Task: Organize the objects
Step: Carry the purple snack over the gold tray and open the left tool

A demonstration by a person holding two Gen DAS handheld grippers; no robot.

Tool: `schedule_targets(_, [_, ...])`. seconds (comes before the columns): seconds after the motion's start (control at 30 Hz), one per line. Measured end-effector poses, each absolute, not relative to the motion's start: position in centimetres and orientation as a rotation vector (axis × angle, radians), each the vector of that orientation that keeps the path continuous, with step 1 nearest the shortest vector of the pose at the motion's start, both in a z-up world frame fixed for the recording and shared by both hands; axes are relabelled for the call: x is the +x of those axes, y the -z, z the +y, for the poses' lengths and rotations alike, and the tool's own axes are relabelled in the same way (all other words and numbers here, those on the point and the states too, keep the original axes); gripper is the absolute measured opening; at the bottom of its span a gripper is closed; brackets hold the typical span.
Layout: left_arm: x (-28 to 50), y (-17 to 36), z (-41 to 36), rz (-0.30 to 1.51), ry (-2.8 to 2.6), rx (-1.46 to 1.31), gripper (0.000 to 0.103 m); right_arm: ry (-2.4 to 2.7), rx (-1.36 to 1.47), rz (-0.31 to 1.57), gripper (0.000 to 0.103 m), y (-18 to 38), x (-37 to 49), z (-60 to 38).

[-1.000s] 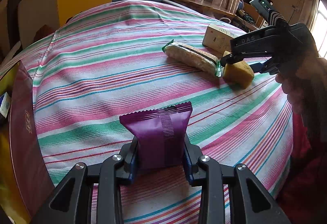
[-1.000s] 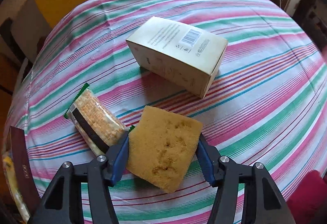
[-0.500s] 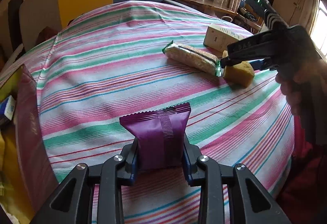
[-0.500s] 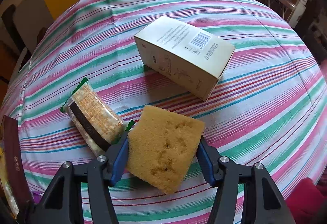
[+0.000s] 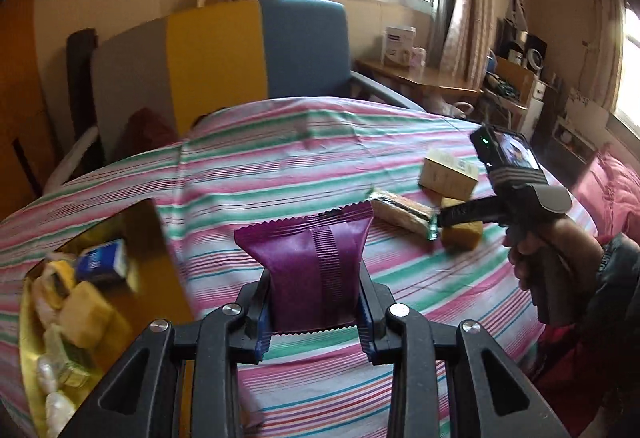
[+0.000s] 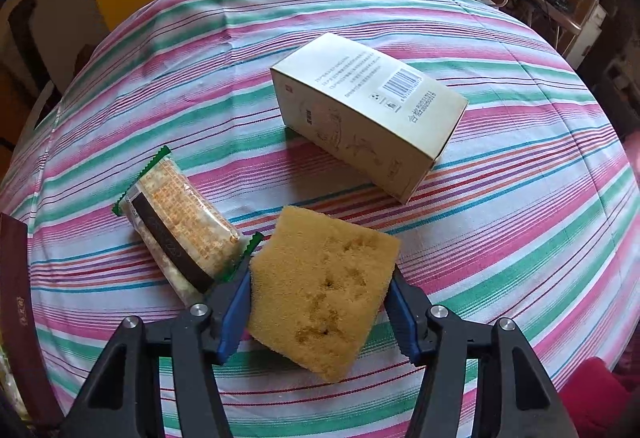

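the left gripper (image 5: 316,312) is clamped on one purple packet (image 5: 310,270), held upright with its crimped top edge pointing away from the camera, above the striped tablecloth (image 5: 248,174). the right gripper (image 6: 320,312) pinches one yellow sponge (image 6: 322,288) by its sides, the sponge tilted with a corner pointing down. just left of it lies one clear cracker packet (image 6: 180,226), long axis running diagonally, and beyond stands one cream carton (image 6: 368,110) on its side. an open yellow box (image 5: 156,258) at far left holds several items.
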State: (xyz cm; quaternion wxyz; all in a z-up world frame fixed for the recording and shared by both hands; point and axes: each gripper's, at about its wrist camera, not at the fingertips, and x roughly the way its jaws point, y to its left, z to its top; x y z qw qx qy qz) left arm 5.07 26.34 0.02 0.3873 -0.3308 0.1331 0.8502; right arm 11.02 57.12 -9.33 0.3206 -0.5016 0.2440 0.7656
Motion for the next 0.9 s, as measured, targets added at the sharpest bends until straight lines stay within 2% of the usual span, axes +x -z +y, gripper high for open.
schedule_targets(0.37, [2.5,0.3,20.3,0.269,-2.298,-0.922,0.033,-2.018,-1.332,0.537,0.061,9.4,10.6,56.3])
schedule_targets(0.9, [-0.5,4.0,14.7,0.227,-2.387,-1.1,0.033,-2.018,-1.336,0.467,0.061,9.6,10.4,56.0])
